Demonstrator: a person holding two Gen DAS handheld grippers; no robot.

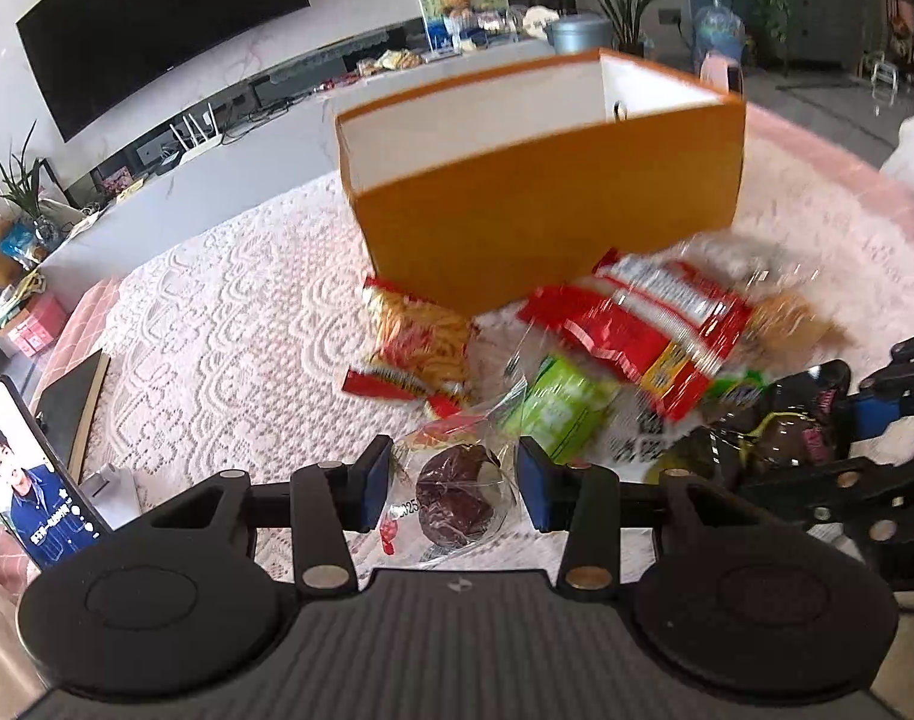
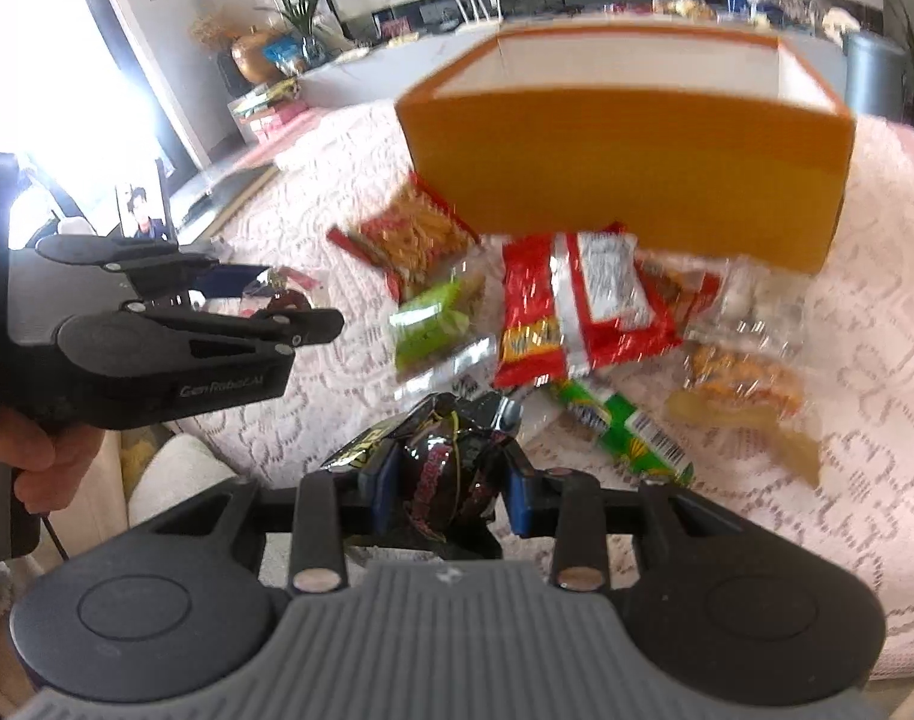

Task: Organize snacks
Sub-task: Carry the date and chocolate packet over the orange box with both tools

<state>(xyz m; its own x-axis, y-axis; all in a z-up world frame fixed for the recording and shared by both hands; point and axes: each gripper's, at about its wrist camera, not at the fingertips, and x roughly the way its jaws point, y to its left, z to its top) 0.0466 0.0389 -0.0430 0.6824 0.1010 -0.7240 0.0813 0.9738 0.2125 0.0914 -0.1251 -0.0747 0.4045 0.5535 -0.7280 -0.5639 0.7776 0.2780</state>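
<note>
So the orange box [image 1: 547, 204] sits open-topped at the back of the lace-covered bench [image 1: 229, 324], with the loose snack pile [image 2: 577, 312] right in front of it. My left gripper [image 1: 454, 489] is clamped on a clear-wrapped chocolate cake [image 1: 457, 501], and my right gripper [image 2: 448, 495] is pinched onto a crinkly black snack packet [image 2: 451, 468]. Both feel like light, squishy stuff with slippery film, so I'd grab mid-body, not the flappy seam ends.

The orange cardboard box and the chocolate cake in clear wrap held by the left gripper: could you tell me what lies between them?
In the left wrist view, a red-and-yellow snack bag lies on the lace tablecloth between the orange cardboard box and the clear-wrapped chocolate cake.
</note>
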